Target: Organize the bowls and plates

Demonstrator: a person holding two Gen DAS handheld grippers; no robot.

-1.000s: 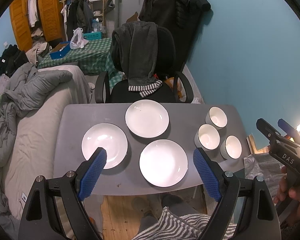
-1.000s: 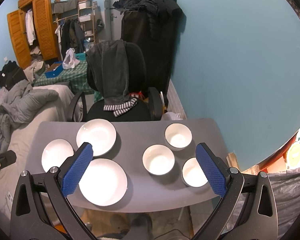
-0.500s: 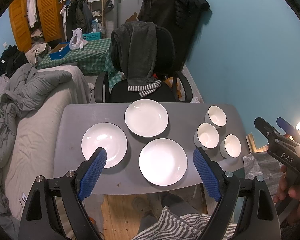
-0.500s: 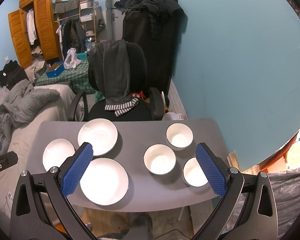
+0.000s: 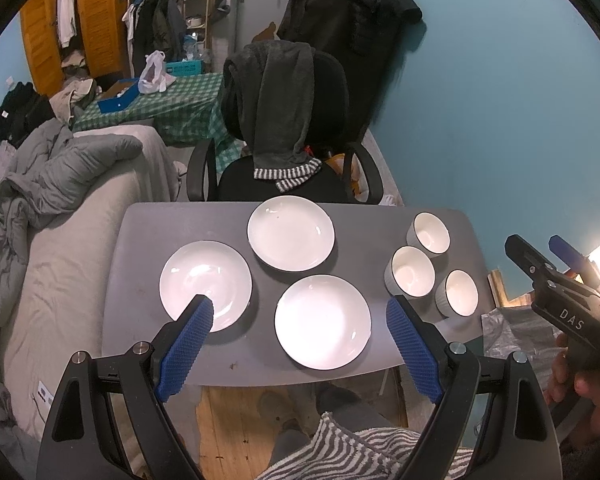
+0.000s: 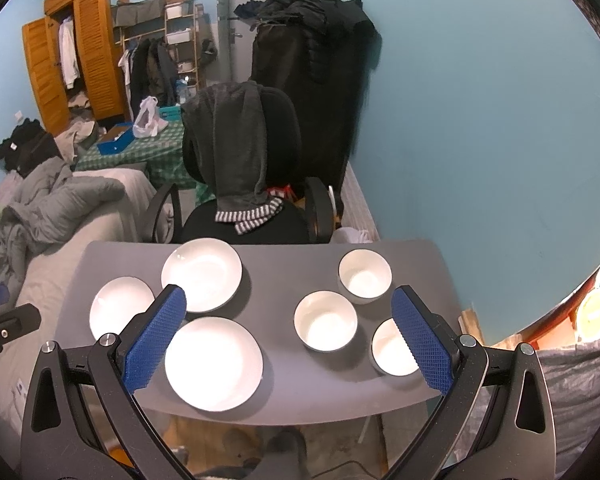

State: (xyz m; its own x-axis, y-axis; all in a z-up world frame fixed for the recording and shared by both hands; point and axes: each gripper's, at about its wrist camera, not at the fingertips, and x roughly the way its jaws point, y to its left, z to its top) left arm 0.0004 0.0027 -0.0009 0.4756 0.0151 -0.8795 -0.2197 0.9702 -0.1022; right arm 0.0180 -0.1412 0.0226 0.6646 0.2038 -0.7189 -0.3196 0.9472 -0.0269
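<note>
Teal-blue walls point(image 6: 480, 120), orange louvred wardrobe point(image 6: 80, 64) standing open, black office chair point(image 5: 296, 184) draped with a grey garment, bed with a rumpled grey duvet point(image 5: 60, 176), green checked cloth point(image 5: 172, 104), wooden floor point(image 5: 236, 424), dim indoor light

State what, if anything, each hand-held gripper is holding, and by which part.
Nothing is held. The left hand-held gripper and the right hand-held gripper both hang open above the table, clear of the plates and bowls.

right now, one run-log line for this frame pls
stage: pre-grasp | left gripper: open, above table | right gripper: open | plates: unstacked | bowls: unstacked
</note>
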